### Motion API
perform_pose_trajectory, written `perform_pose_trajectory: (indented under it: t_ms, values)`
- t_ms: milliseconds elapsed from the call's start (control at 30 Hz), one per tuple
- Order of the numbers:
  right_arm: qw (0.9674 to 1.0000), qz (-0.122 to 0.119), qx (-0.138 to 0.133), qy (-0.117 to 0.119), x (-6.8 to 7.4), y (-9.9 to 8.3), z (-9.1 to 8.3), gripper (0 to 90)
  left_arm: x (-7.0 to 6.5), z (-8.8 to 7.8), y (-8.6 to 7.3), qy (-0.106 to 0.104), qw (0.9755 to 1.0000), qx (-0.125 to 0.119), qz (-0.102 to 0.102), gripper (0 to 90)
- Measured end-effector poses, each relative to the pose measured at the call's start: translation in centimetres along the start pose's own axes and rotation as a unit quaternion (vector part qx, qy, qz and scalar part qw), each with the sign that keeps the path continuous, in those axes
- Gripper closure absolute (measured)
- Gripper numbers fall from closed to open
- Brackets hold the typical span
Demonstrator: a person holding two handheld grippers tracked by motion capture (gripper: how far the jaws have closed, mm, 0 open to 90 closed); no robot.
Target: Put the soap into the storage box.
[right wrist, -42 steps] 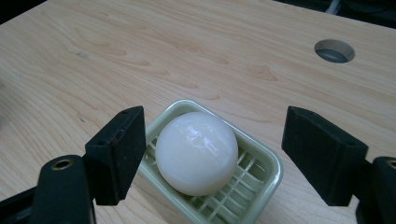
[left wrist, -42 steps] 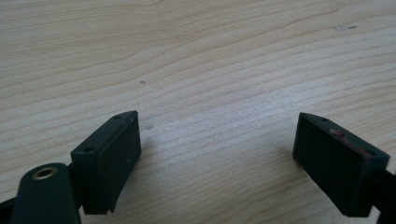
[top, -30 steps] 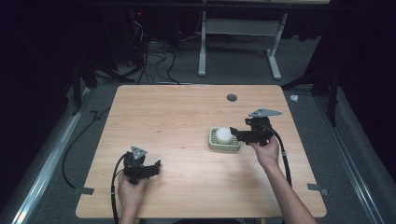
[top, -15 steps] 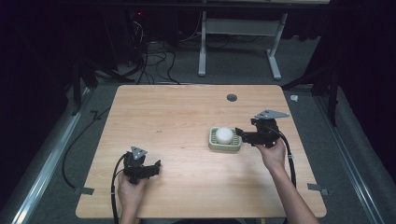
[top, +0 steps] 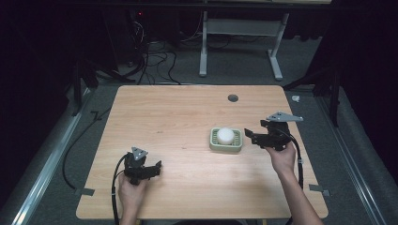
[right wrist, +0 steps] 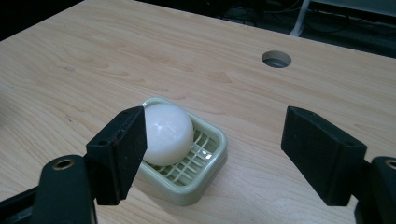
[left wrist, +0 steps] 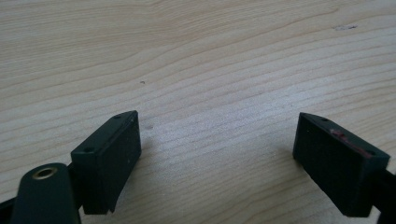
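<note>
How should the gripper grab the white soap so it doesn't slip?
Probably from above, fingers on opposite sides of the white soap at its widest part. It is a smooth rounded dome sitting in the green dish, whose rim hides its lower edge, so a low sideways grab would likely hit the dish.

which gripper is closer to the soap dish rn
Right. The right gripper sits open just beside the green soap dish that holds the white soap, jaws pointing at it. The left gripper is open, far off near the table's front-left.
</note>
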State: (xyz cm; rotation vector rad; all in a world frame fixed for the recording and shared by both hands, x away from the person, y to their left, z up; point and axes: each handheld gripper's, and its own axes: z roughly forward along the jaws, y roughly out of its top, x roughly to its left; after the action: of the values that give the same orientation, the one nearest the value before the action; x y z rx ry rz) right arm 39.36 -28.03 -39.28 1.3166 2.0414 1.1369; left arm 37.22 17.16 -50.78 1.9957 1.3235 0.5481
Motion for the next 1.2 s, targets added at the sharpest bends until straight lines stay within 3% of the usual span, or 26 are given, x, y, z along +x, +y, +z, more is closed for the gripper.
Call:
perform_pose_trajectory:
  t_ms: [1200]
  values:
    - [0.9983, 0.047, -0.020, -0.030, -2.6, -3.7, -3.5, 23.3, 0.0, 0.0, 0.0, 0.001, 1.0000, 0.000, 0.001, 15.7]
